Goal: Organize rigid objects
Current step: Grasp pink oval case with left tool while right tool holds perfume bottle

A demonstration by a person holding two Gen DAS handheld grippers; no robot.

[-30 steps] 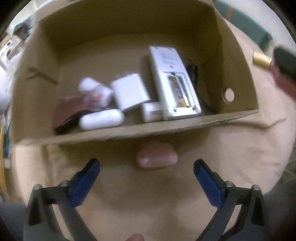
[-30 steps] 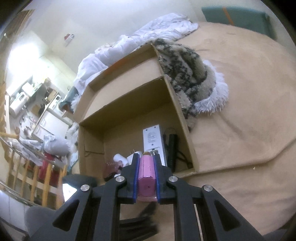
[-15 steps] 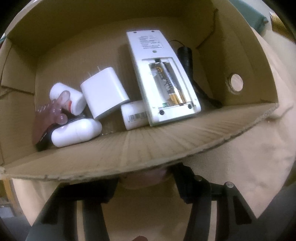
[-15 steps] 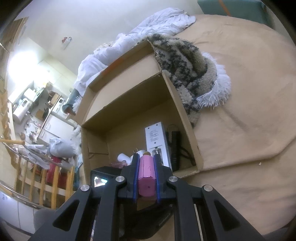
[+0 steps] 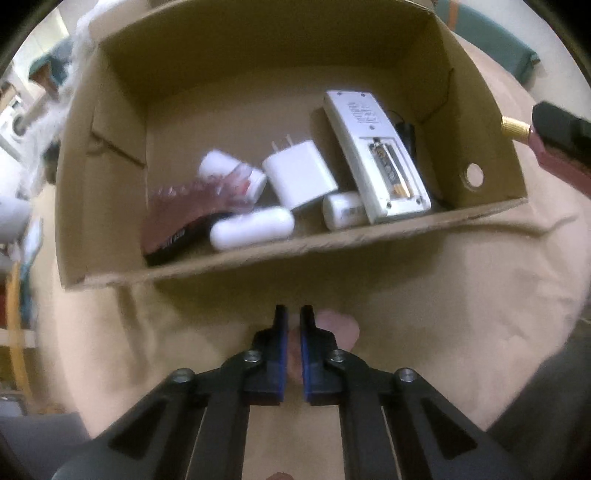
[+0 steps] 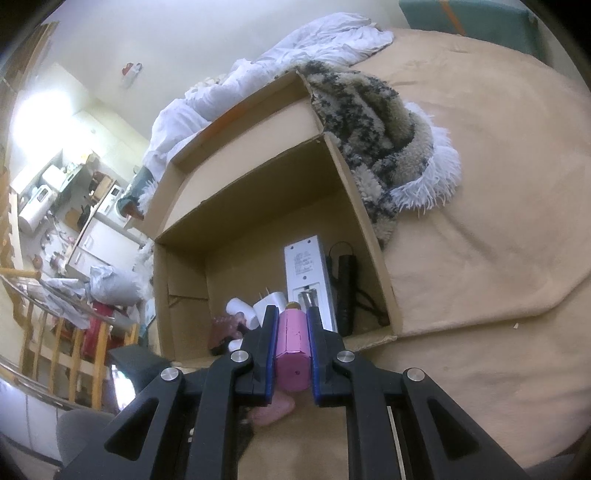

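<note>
Cardboard box (image 5: 258, 254) wall beyond pink lump (image 5: 338, 326)

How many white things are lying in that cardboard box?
5, perhaps more hidden: a long white remote at the right, a square wall charger mid-box, a small cylinder and oval case by the near wall, a bottle left.

A tan blanket (image 6: 480, 258) covers the bed. A white sheet (image 6: 295, 51) lies bunched at its far edge, against a cream wall (image 6: 184, 33). A mottled shaggy throw (image 6: 376, 122) with a white fringe lies on the blanket. A teal headboard (image 6: 476, 16) stands beyond. At far left, a wooden railing (image 6: 55, 332) fronts a brightly lit kitchen with white cabinets (image 6: 99, 240) and cluttered counters.
</note>
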